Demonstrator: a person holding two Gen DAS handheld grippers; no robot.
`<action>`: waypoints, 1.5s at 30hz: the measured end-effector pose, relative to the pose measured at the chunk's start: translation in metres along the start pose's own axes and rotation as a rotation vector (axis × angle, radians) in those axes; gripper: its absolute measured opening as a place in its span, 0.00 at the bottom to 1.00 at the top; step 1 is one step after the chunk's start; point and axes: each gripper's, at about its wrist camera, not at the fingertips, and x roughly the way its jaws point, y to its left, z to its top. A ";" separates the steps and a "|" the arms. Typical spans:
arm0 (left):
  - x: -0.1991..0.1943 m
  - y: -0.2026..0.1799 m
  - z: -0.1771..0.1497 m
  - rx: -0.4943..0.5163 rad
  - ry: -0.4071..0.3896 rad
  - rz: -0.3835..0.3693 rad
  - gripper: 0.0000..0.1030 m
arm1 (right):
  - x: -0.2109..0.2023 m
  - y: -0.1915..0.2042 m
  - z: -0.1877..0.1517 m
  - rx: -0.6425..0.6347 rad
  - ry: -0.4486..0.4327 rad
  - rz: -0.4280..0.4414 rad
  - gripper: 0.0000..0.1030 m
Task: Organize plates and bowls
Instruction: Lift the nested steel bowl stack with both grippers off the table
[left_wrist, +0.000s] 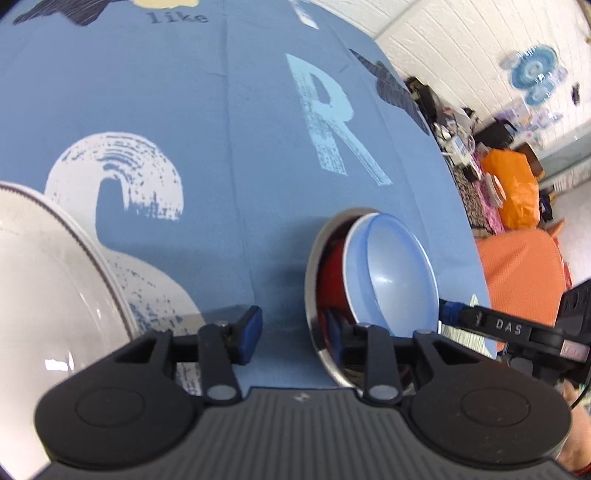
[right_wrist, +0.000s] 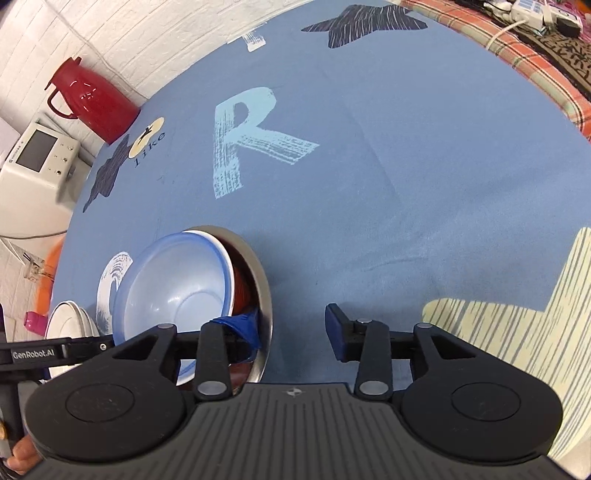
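Observation:
A steel bowl (left_wrist: 313, 273) (right_wrist: 264, 291) sits on the blue tablecloth, with a red bowl (left_wrist: 330, 273) (right_wrist: 243, 291) nested in it and a pale blue bowl (left_wrist: 395, 273) (right_wrist: 173, 284) tilted inside that. My left gripper (left_wrist: 293, 332) is open and straddles the steel rim, one finger inside and one outside. From the opposite side, my right gripper (right_wrist: 291, 328) is open and straddles the same rim. Its inner fingertip (left_wrist: 448, 312) lies against the blue bowl's edge. A stack of white plates (left_wrist: 48, 280) (right_wrist: 68, 325) lies just beside the bowls.
The blue tablecloth (right_wrist: 369, 184) with a big "R" stretches beyond the bowls. A red thermos jug (right_wrist: 92, 99) and a white appliance (right_wrist: 37, 158) stand off the far left edge. An orange bag (left_wrist: 513, 188), an orange seat (left_wrist: 521, 273) and clutter lie past the right edge.

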 end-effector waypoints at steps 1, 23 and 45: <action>0.001 0.001 0.001 -0.010 0.003 -0.009 0.31 | 0.000 0.001 0.000 -0.013 -0.005 -0.004 0.23; -0.003 -0.023 -0.006 0.153 -0.066 0.050 0.00 | -0.007 0.004 -0.004 -0.053 -0.012 0.064 0.07; -0.034 -0.026 0.002 0.178 -0.157 0.097 0.00 | 0.001 0.034 -0.001 -0.098 -0.005 0.088 0.06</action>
